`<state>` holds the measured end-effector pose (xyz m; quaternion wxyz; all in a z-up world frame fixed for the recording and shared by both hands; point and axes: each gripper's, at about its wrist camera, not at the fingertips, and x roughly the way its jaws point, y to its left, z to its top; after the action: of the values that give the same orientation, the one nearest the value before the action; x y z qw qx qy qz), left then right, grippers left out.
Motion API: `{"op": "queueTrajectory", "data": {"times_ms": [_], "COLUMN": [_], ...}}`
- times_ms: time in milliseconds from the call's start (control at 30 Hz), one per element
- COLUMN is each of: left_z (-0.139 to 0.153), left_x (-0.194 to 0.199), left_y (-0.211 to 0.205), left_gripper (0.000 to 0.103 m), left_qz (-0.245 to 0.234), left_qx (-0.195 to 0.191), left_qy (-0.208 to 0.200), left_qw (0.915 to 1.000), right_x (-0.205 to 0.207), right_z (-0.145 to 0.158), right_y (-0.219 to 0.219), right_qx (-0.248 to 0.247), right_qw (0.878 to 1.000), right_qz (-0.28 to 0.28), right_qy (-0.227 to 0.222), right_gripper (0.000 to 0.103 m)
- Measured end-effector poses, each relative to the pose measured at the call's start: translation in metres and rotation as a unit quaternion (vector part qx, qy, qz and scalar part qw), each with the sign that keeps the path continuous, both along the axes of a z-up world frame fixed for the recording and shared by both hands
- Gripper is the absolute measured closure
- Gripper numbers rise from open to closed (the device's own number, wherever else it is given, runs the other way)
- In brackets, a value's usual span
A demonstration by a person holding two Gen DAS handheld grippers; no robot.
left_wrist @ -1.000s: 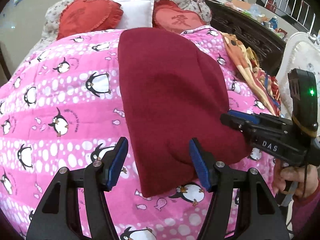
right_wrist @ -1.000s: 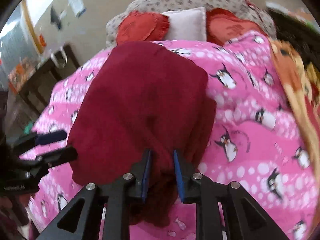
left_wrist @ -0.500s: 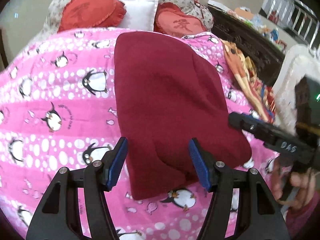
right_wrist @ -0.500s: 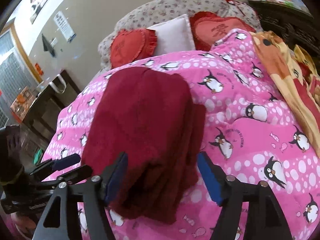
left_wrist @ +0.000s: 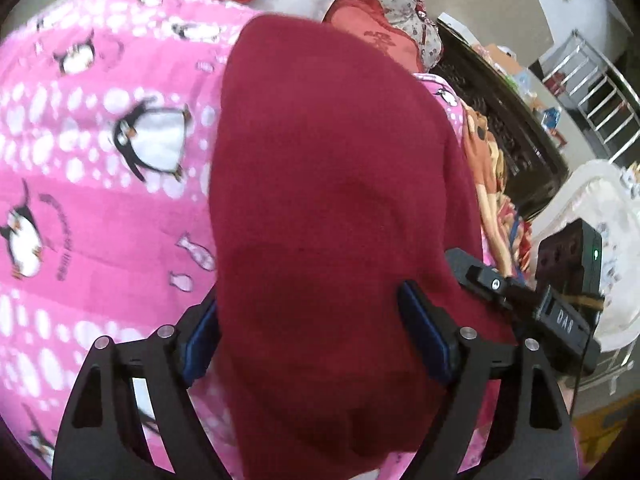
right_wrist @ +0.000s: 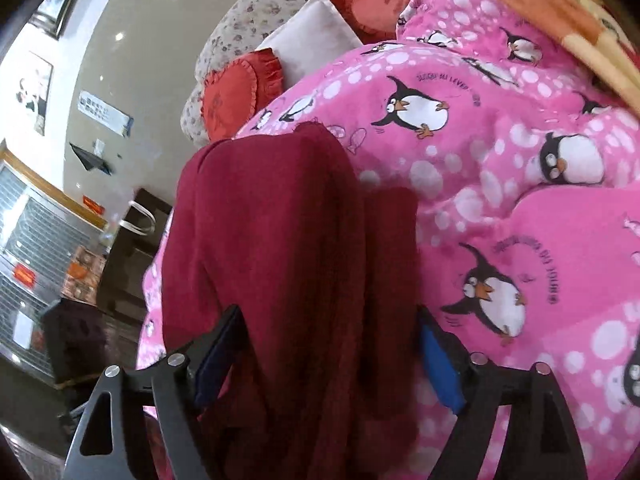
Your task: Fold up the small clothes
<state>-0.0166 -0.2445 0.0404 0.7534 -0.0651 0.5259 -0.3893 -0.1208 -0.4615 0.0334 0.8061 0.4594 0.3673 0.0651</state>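
On penguin quilt (left_wrist: 92, 216) – maroon garment (left_wrist: 332, 200) lies lengthwise, part-folded. Left gripper (left_wrist: 312, 344) and right gripper (right_wrist: 328, 356) both spread wide, straddling near hem, holding nothing – likely lined up for next fold.

White letters "DAS" stand on the black body of the right gripper (left_wrist: 562, 316). The curved print beside the penguins on the pink blanket (right_wrist: 500, 184) is too blurred to read.

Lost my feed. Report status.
Left claw open, right claw open, both straddling the dark red garment. Garment folded on penguin blanket. Nothing blocking.
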Motion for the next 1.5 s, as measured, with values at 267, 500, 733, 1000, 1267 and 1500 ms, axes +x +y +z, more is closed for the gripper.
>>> {"op": "queueTrajectory", "data": {"times_ms": [267,500,733,1000,1267,1500], "left_z": [0.040,0.053,0.012,0.039,0.066,0.072], "left_x": [-0.023,-0.056,-0.069,-0.082,-0.092,-0.107], "left_y": [0.023,0.088,0.124,0.126,0.137,0.130], "left_gripper": [0.041,0.041,0.040,0.040,0.038,0.038], "left_qz": [-0.031,-0.018,0.033,0.059,0.103,0.110], "left_qx": [-0.016,0.029,0.057,0.126,0.151,0.179], "left_qy": [-0.013,-0.009,0.021,-0.075,-0.155,-0.189], "left_qw": [0.9993,0.9994,0.9976,0.9875,0.9708,0.9592], "right_x": [-0.018,-0.047,-0.052,-0.071,-0.062,-0.072], "right_z": [0.042,0.059,0.044,0.110,0.080,0.086], "right_y": [0.014,0.073,0.113,0.117,0.164,0.157], "right_qx": [0.002,0.023,-0.035,-0.123,-0.213,-0.206], "right_qw": [0.999,0.995,0.993,0.983,0.961,0.965], "right_qz": [0.031,0.093,0.110,0.115,0.173,0.155], "right_qy": [-0.034,-0.032,0.007,-0.071,-0.033,-0.044], "right_gripper": [0.061,0.061,0.047,0.047,0.059,0.057]}}
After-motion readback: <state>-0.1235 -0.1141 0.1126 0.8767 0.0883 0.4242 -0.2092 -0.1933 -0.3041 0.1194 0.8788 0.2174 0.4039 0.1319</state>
